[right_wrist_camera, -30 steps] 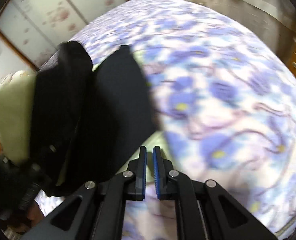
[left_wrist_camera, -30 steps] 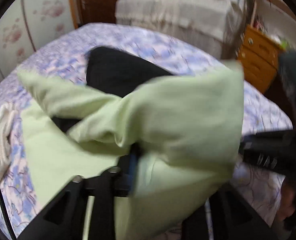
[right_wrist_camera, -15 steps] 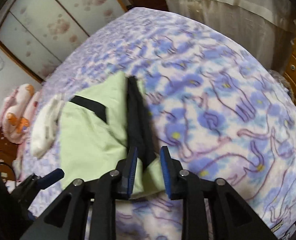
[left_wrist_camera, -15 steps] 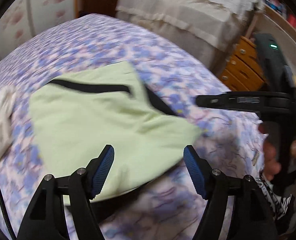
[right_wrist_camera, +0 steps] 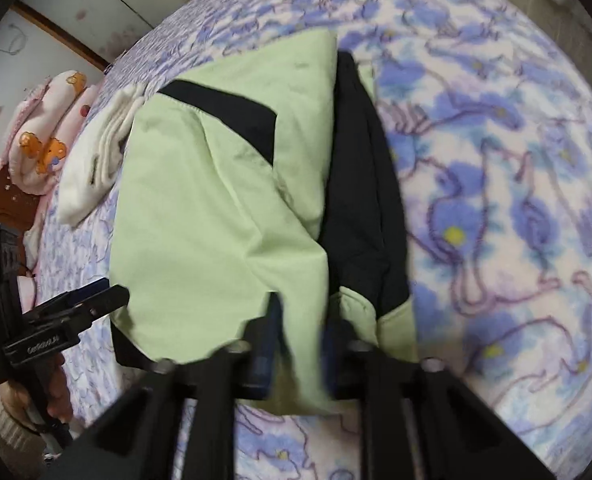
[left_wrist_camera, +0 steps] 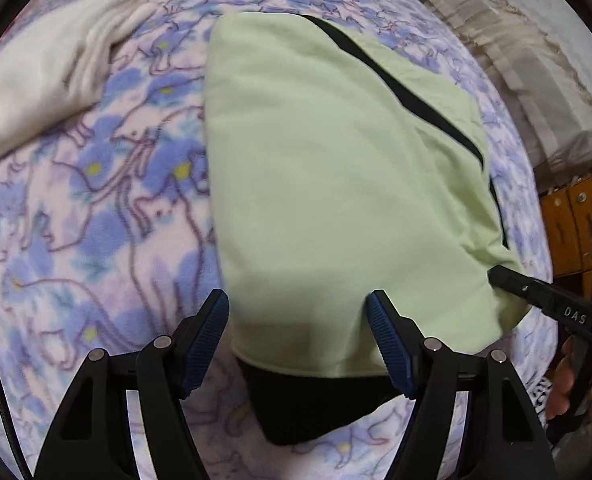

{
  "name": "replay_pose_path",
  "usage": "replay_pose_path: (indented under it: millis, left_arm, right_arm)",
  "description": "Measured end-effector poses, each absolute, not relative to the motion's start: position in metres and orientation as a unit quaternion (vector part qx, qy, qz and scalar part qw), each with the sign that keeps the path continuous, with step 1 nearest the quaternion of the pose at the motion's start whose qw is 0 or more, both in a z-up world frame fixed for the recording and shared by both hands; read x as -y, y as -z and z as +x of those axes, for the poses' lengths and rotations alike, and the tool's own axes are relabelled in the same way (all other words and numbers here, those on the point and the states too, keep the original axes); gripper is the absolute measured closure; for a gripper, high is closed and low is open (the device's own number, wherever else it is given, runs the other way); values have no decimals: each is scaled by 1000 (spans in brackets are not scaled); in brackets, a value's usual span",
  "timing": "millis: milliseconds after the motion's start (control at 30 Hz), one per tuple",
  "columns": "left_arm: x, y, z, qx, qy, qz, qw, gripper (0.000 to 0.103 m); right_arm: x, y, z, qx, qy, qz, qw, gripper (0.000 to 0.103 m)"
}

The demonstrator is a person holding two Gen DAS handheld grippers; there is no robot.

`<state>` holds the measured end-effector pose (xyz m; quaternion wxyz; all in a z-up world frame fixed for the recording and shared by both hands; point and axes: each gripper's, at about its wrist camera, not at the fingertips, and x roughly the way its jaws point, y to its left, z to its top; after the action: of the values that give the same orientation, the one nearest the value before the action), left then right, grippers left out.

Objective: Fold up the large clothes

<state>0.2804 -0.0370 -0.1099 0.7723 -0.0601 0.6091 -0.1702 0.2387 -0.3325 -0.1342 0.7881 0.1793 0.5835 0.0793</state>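
The light green garment with black panels (left_wrist_camera: 336,184) lies folded on the floral fleece blanket (left_wrist_camera: 96,208) that covers the bed, its long axis running away from both cameras. The left gripper (left_wrist_camera: 298,336) hovers over the garment's near hem with its fingers wide apart and nothing between the pads, a black layer poking out just under that hem. The right gripper (right_wrist_camera: 302,344) sits at the garment's near right corner; its jaws have just been closing, and the blurred fingers appear clamped on a fold of green cloth at that corner. The right hand therefore looks the nearer to a working hold, while the left would need to drop onto the hem directly below it. A cream folded cloth (left_wrist_camera: 44,76) rests on the blanket just beyond the garment's far left side. Past the bed, away from the garment, stand a second bed with a beige cover (left_wrist_camera: 536,60) and an orange wooden cabinet (left_wrist_camera: 568,232).
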Motion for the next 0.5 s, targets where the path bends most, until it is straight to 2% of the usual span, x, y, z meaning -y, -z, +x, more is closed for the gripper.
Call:
replay_pose_path:
  millis: [133,233,300,400,467,500]
  left_arm:
    - [45,110,271,-583,182,-42,791,33]
    - [61,118,258,-568,180,20,803,33]
    - [69,120,254,-564,176,51,805,33]
    - [64,115,258,-569,183,35,801,33]
    - [56,113,264,-578,187,8,794,33]
    - [52,111,268,-579,188,-7,793,33]
  right_arm:
    - [346,113,210,-511,-82,191,834,96]
    - [353,163,201,-567,-41,174,804,99]
    - [353,168,198,-573,-42,183,798,99]
    - [354,145,203,-567,-53,207,795,94]
    - [359,134,209,-553,-65,242,795,77]
    - [363,129,214,-544,-67,262,794,74]
